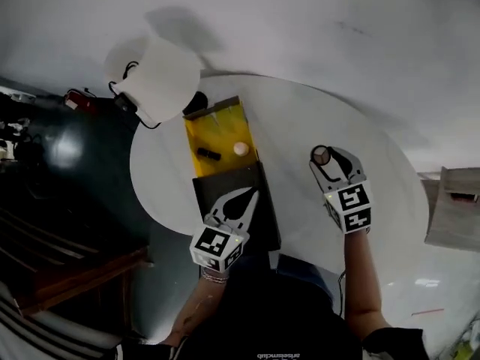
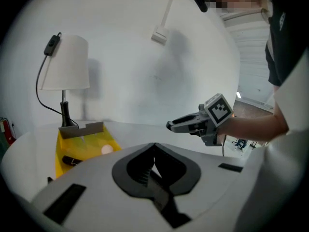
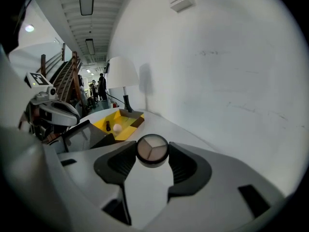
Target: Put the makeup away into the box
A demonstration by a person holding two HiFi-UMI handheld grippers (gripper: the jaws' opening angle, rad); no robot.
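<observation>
The right gripper (image 1: 328, 157) has its jaws pinching a round compact (image 3: 152, 149) by its rim. The lid faces the camera and shows three tan and brown wedges. It hangs over bare white counter (image 1: 300, 111) to the right of the yellow box (image 1: 192, 137), well apart from it, with open surface on every side. The counter's curved right edge lies further out.

The left gripper (image 1: 250, 195) has its jaws pressed together with nothing between them. It sits above a dark flat panel (image 1: 264, 201) at the near end of the box. That panel looks like the box's folded-out lid, though the head view is too dim to be sure.

Inside the box lie a black tube (image 1: 208, 154) and a small white ball (image 1: 241, 148), apart from each other, with yellow floor showing around both. The box stands on the left part of the round counter. Its left wall is near the counter's left edge, beyond which the floor is dark. Its far end is just beside the foot of a lamp (image 1: 166, 77) with a white shade. A plain white wall (image 3: 217, 57) rises close behind the counter's far rim.
</observation>
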